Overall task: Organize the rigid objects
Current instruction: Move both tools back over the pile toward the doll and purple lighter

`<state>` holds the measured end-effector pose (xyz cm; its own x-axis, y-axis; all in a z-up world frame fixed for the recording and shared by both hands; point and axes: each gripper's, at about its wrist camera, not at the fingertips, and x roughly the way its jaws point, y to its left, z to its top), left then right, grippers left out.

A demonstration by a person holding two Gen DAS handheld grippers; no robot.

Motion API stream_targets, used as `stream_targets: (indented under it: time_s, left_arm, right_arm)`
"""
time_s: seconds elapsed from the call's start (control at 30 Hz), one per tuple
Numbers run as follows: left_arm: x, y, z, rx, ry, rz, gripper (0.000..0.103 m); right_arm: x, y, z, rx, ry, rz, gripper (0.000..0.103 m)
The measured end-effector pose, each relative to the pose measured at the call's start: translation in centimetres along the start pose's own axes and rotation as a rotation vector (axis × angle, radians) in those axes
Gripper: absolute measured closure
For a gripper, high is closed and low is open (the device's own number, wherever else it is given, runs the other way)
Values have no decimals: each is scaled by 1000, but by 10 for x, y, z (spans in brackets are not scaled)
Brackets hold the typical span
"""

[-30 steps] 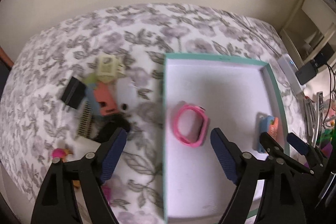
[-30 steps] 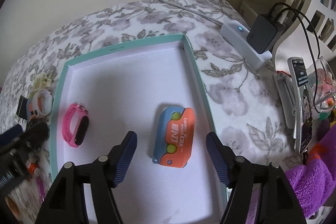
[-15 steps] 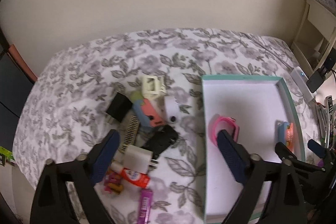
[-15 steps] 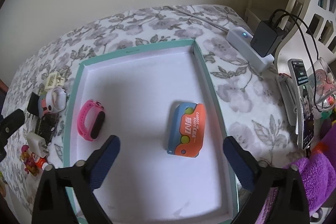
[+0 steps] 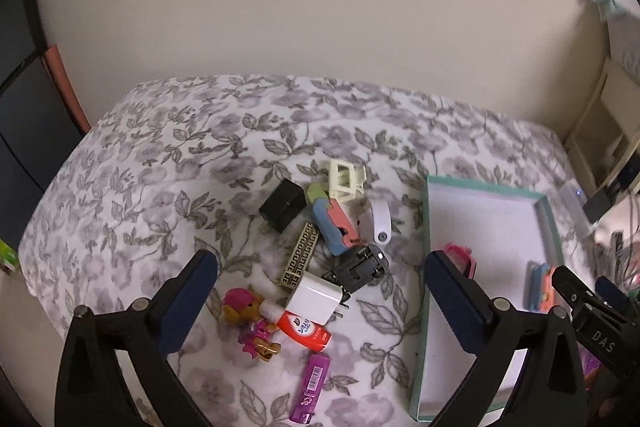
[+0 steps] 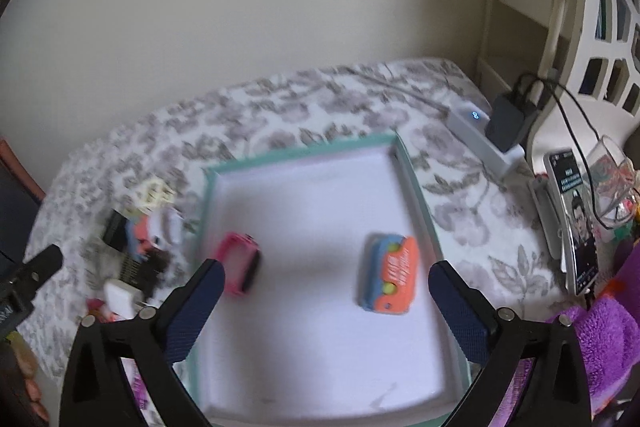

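Note:
A teal-rimmed white tray (image 6: 412, 183) lies on the flowered bedspread. In it are a pink watch (image 6: 240, 263) and an orange-and-blue toy knife (image 6: 390, 277). My right gripper (image 6: 326, 267) hangs open above the tray, holding nothing. Left of the tray (image 5: 428, 227) is a pile: a black cube (image 5: 284, 205), a cream hair clip (image 5: 345, 179), a second orange-and-blue toy (image 5: 334, 227), a white charger (image 5: 316, 297), a glue tube (image 5: 300, 325), a small doll (image 5: 248, 319) and a purple lighter (image 5: 310, 385). My left gripper (image 5: 320, 259) hovers over this pile, its jaws opening with nothing between them.
A white power strip with a black plug (image 6: 484, 139) lies right of the tray. A phone (image 6: 576, 227) and a purple towel (image 6: 600, 339) are at the right edge, and a white shelf (image 6: 560, 27) stands behind. A beige wall backs the bed.
Both grippers rose and their jaws spread wider. The left one swung left, from over the pink watch in the tray to over the pile. The right one backed off the orange toy.

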<state>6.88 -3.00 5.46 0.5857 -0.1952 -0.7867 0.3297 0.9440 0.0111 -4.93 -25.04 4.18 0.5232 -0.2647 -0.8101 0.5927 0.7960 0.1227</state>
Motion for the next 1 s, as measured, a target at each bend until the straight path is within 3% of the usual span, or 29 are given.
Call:
stream_targets:
  time_s: [0.17,0.6,1.0]
  left_arm:
    - [-7,23,-3,-17,-14,30,0]
    - [30,84,-41,-132,210,165,0]
    - [66,115,-67,-227,354,164,0]
  right_arm:
    - [-10,28,-1,-49,-27,74,0]
    - [15,112,-39,-250,111,203,0]
    - [42,172,-86,-431,246,243,0]
